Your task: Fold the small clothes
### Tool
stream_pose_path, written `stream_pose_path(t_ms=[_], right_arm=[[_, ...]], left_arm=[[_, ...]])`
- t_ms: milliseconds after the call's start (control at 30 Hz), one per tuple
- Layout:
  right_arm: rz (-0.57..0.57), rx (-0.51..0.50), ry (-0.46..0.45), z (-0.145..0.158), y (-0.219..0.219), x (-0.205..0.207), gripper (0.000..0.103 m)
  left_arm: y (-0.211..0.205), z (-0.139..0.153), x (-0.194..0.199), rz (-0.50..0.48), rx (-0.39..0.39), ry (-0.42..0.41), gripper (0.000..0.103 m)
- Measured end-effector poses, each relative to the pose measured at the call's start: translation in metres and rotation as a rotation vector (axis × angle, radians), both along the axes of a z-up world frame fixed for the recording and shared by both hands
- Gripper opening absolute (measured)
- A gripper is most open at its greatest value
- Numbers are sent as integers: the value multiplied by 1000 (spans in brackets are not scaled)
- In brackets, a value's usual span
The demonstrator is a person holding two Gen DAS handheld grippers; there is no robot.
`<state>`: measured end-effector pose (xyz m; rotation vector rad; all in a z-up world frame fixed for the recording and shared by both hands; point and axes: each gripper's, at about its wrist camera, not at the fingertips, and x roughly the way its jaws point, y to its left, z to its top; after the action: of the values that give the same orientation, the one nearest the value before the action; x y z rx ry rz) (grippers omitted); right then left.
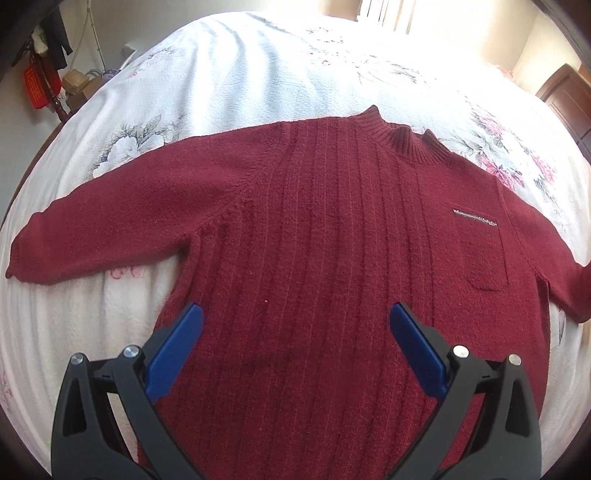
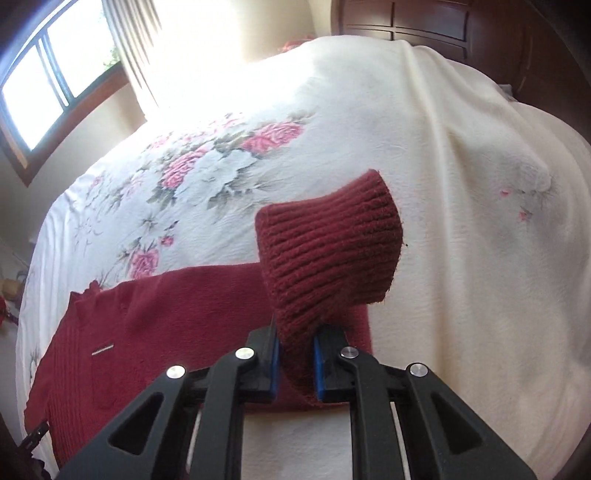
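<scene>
A dark red knit sweater (image 1: 314,229) lies face up on the bed, collar away from me, with a small chest pocket (image 1: 480,251) and a silver bar on it. Its left sleeve (image 1: 74,236) stretches flat to the left. My left gripper (image 1: 295,314) hovers open over the sweater's lower body, blue pads wide apart, nothing between them. In the right wrist view my right gripper (image 2: 295,339) is shut on the right sleeve near its ribbed cuff (image 2: 328,240), which stands lifted above the bed. The sweater's body (image 2: 147,332) lies to the left of it.
The bed carries a white floral bedspread (image 1: 240,74) with pink flowers (image 2: 229,155). A window (image 2: 44,85) with curtains is at the far left of the right wrist view. Dark wooden furniture (image 2: 424,26) stands behind the bed. Clutter (image 1: 48,85) sits off the bed's left corner.
</scene>
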<state>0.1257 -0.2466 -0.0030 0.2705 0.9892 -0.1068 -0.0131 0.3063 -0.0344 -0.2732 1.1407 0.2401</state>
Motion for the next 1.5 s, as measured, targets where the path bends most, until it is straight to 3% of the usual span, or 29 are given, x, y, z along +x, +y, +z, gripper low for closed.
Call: stream_pose_path(t_ms=[100, 267, 500, 633, 700, 800, 967, 1267, 1433, 1500], right_arm=[[53, -32, 19, -6, 56, 3, 14], [128, -82, 49, -29, 141, 3, 14], [217, 12, 23, -46, 225, -18, 14], [281, 23, 62, -63, 259, -26, 34], [304, 44, 58, -61, 260, -42, 36], [254, 93, 31, -50, 242, -72, 50], [113, 116, 47, -52, 197, -88, 50], [26, 125, -10, -39, 142, -78, 50], [11, 164, -11, -41, 128, -73, 50], [1, 175, -17, -41, 123, -72, 50]], left_arm=[[4, -1, -2, 9, -15, 4, 100], [4, -1, -2, 3, 35, 13, 100], [3, 0, -2, -17, 33, 6, 100], [-3, -3, 0, -38, 35, 15, 100], [-6, -6, 1, -44, 37, 19, 100], [-11, -10, 2, -55, 7, 24, 100], [-40, -17, 4, -139, -114, 21, 100], [-121, -32, 62, -238, -438, 40, 100], [-145, -58, 91, -183, -445, 149, 99], [-149, -63, 96, -156, -441, 156, 99]])
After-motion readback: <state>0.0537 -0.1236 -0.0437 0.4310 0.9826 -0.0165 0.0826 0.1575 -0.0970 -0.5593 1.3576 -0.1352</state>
